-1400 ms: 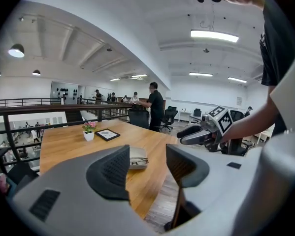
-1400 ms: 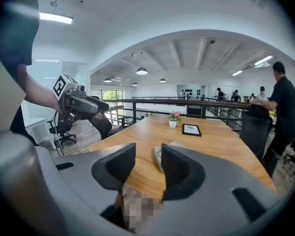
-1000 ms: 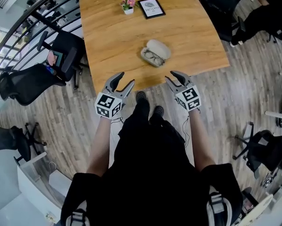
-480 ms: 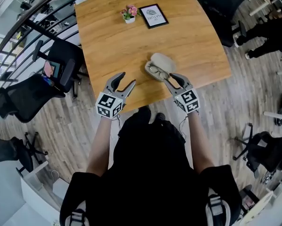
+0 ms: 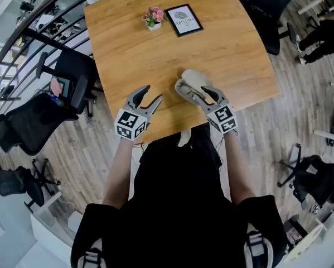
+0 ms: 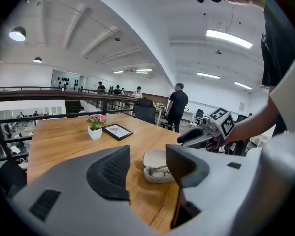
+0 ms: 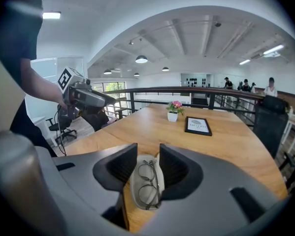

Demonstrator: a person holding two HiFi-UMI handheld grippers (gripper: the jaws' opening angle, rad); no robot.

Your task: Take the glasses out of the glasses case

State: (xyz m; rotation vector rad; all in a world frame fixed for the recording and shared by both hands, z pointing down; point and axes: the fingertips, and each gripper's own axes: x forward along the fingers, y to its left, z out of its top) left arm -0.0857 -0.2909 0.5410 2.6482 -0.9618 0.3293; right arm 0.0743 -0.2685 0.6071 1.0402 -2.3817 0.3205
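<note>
**Both grippers at the open glasses case, fingers apart**

Nearest the head camera, a person in black clothing stands at the near edge of a wooden tabletop, with 1 gripper in each hand.

The left gripper hangs over the near edge of the tabletop, to the left of the case and well apart from it. Its 2 fingers stand apart with nothing between them but bare wood and, further off, the case.

The right gripper points down at the near end of the glasses case. Its fingers are also apart, 1 to each side of the case in its own view. The views do not show whether the tips touch the case.

The pale case lies open on the tabletop, close to the near edge, with its lid tipped back on the far side. The glasses, thin-rimmed with round lenses, lie folded in the case's lower half.

Further back on the tabletop, a small white pot of pink flowers stands just beside a black picture frame.

Beyond the tabletop runs a dark railing. Black office chairs stand on the wood floor around the tabletop, and people stand in the distance.
</note>
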